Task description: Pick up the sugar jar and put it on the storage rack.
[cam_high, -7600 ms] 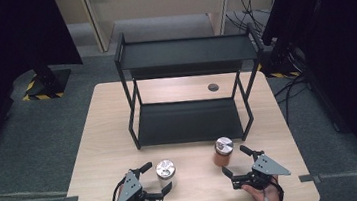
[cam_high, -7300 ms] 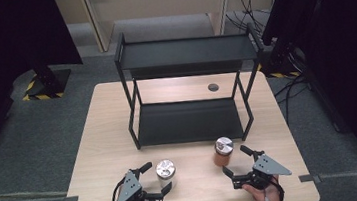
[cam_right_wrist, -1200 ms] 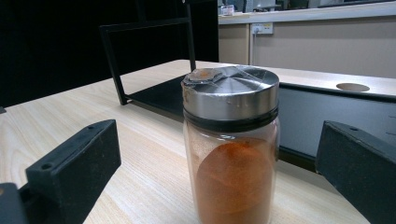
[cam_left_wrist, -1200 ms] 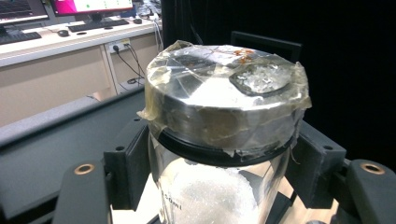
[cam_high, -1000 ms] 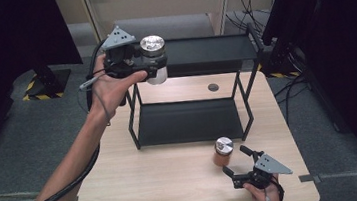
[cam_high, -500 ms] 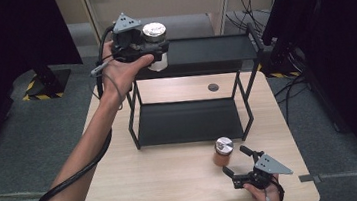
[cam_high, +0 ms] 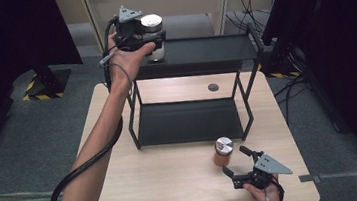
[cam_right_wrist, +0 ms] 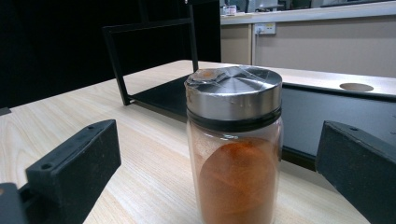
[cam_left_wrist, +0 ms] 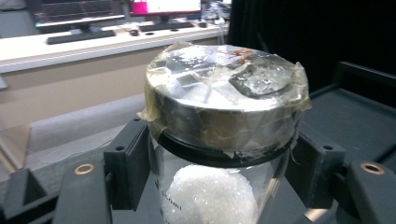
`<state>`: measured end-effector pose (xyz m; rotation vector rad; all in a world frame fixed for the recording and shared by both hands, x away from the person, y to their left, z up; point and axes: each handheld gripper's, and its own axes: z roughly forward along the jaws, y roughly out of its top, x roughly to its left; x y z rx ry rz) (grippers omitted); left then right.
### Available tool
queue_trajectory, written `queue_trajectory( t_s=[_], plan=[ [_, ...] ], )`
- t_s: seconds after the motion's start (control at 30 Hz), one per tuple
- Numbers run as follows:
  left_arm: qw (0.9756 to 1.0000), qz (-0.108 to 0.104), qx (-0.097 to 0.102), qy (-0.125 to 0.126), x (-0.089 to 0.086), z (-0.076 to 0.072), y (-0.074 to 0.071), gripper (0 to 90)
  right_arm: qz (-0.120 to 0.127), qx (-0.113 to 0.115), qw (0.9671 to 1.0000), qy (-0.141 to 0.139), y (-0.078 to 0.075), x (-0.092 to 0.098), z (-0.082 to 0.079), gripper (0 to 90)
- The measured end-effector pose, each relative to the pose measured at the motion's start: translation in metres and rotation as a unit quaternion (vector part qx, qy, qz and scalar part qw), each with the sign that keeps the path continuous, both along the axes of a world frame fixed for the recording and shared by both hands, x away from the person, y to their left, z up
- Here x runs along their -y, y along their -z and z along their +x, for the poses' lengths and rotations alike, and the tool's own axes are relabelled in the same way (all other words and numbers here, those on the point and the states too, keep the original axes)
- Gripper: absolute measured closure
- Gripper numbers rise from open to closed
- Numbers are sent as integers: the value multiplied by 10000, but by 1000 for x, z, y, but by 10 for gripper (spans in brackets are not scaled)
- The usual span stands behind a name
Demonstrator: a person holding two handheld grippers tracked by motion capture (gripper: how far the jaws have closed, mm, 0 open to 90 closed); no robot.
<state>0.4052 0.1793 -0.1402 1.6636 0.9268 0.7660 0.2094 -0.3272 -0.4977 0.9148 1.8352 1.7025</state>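
Note:
My left gripper is shut on a glass jar of white grains with a taped silver lid, held over the left end of the black rack's top shelf. In the left gripper view the jaws press the jar just under its lid. A jar of orange powder stands upright on the table in front of the rack. My right gripper rests open on the table just behind that jar. In the right gripper view the orange jar stands between the spread jaws, untouched.
The black two-tier rack's lower shelf sits on the wooden table. A round cable hole lies in the tabletop behind the rack. Dark curtains hang on both sides. The left gripper's cable trails along the forearm.
My left gripper lifted the white jar from the table front up to the rack's top, and over the last second carried it rightwards over the shelf. The right gripper stayed put.

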Motion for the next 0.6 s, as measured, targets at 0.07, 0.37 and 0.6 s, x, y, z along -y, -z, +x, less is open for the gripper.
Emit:
queue_trajectory(
  t_s=[0.07,0.37,0.6],
  plan=[
    [10000,-31,5,-49,-1,2,1,310,0,3,10000,-4,0,0,0,4],
    [9999,30,38,-118,0,5,9,309,-11,4,10000,-16,0,0,0,4],
    [9999,-5,52,-129,1,7,15,309,-16,-13,10000,-33,0,0,1,4]
  ],
)
